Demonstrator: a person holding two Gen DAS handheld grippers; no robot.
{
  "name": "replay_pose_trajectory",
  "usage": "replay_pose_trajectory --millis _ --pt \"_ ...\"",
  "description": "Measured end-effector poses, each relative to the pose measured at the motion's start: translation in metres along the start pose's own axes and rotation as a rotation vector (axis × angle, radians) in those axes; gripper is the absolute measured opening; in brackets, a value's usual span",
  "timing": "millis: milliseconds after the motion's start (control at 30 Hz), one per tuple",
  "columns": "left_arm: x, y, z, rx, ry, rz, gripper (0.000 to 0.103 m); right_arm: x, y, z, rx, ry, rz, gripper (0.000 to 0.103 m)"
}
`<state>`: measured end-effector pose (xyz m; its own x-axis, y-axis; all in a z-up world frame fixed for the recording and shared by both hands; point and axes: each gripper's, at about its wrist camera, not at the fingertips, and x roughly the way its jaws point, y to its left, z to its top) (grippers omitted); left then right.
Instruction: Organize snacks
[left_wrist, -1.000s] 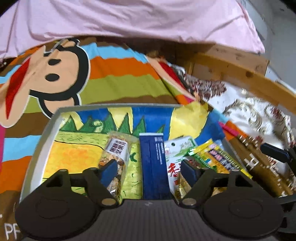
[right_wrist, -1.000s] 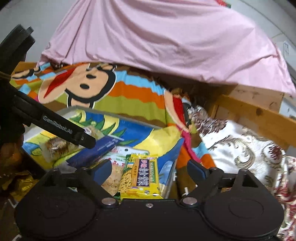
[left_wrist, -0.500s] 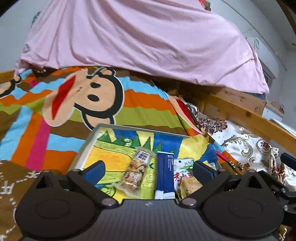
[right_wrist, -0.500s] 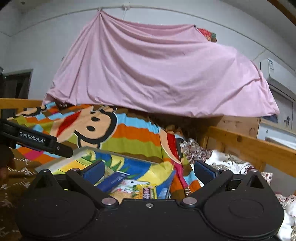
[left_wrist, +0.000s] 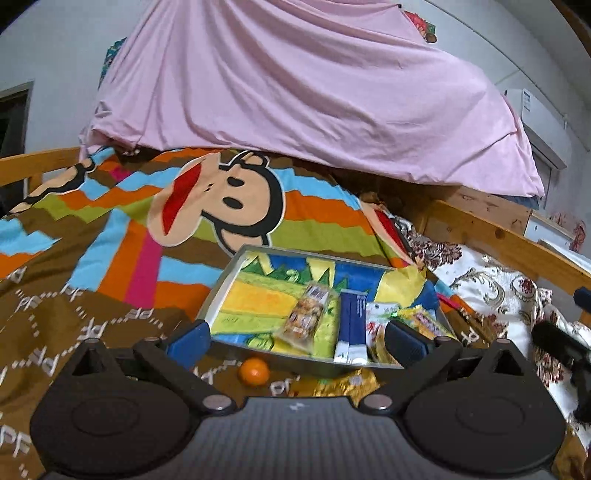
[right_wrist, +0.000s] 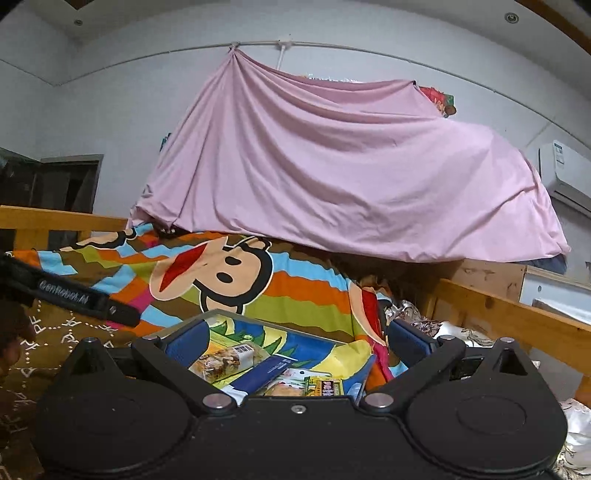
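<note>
Field note: both tools empty. My left gripper (left_wrist: 293, 334) has its jaws spread as wide as they go, nothing between the pads; my right gripper (right_wrist: 295, 341) is the same, wide and bare. The snacks already sorted lie side by side in the tray (left_wrist: 221, 284) on the striped monkey blanket (left_wrist: 207, 206): a clear nut bar (left_wrist: 308, 317), a dark blue pack (left_wrist: 352, 326), a white and red pouch (left_wrist: 376, 319) and a yellow pack (left_wrist: 424, 321), each with its long axis running away from me. What looks left to do sits outside the tray, on the blanket just below its near wall: a small orange ball-shaped sweet or fruit (left_wrist: 253, 371), and beside it to the right a crinkled gold wrapper (left_wrist: 336, 384). Both lie low in the left camera's view, between the left pads and nearer me than the tips, so I judge the left hand the closer one. The right camera looks level over the tray and shows neither piece. The ball is round, so no axis to match; the wrapper runs crosswise.
</note>
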<state>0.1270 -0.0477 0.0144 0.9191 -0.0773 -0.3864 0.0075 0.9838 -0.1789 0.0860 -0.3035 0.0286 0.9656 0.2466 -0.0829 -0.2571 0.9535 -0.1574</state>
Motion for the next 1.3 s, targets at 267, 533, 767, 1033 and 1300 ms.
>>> replay_pose_trajectory --millis 267,533,767,1033,1300 --pt "-0.036 0.004 -0.019 0.021 -0.005 0.035 0.102 -0.022 0.006 0.007 -0.004 0.012 0.020 0.102" --pt "-0.059 -0.004 -0.035 0.060 -0.008 0.035 0.103 -0.038 0.013 0.008 0.043 0.104 0.017 0.102" --pt "-0.060 -0.008 -0.052 0.126 0.064 0.024 0.103 -0.046 0.019 -0.005 0.127 0.251 -0.007 0.102" --pt "-0.047 -0.005 -0.069 0.160 0.203 0.027 0.103 -0.031 0.024 -0.030 0.148 0.396 0.023 0.102" --pt "-0.043 -0.002 -0.073 0.159 0.249 0.042 0.103 -0.017 0.034 -0.047 0.153 0.501 0.062 0.102"
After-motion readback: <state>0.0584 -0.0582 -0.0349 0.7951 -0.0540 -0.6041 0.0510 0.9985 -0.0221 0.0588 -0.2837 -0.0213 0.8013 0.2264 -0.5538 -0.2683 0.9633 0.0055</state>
